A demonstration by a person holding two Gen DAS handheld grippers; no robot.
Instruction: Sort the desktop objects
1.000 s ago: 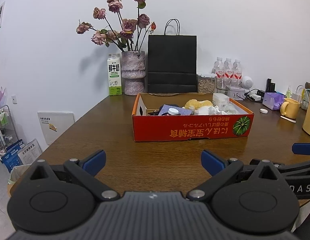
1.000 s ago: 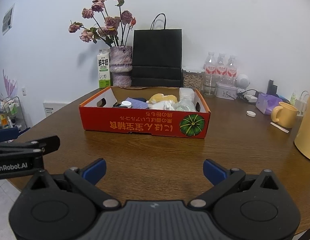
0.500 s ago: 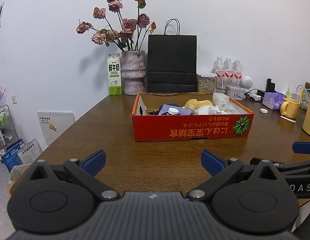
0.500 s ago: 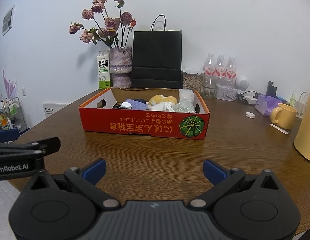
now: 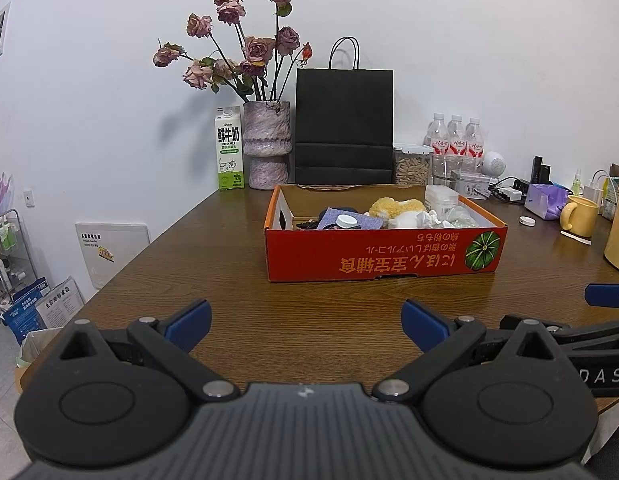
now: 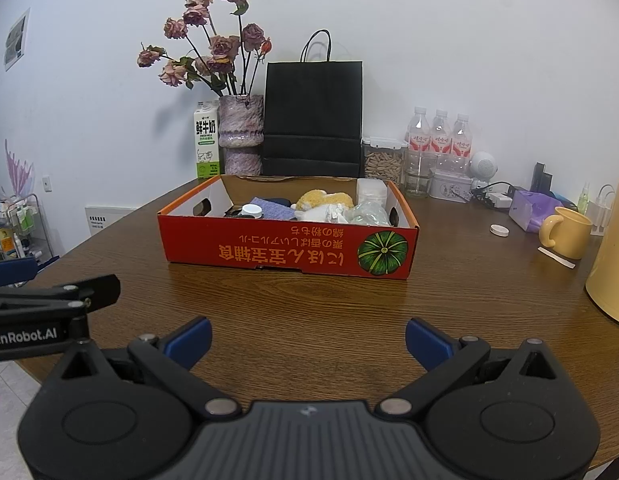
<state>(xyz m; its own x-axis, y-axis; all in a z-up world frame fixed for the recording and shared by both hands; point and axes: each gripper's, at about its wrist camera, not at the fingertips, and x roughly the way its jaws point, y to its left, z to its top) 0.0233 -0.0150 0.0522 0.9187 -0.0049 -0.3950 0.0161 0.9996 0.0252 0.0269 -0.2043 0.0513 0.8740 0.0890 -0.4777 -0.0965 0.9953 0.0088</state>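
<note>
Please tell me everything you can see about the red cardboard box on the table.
The red cardboard box is a shallow open tray, orange-red outside with a white inner wall. Its front shows upside-down yellow print and a green pumpkin picture, and hand holes pierce its ends. It sits flat on the wooden table, in front of the black paper bag. Inside lie a white cap, a blue cloth, a yellow plush item and clear plastic pieces. No tongs touch it.

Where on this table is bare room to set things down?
Bare wood lies between both open grippers and the red box, and left of it toward the milk carton. The back right, around bottles and yellow mug, is crowded.
</note>
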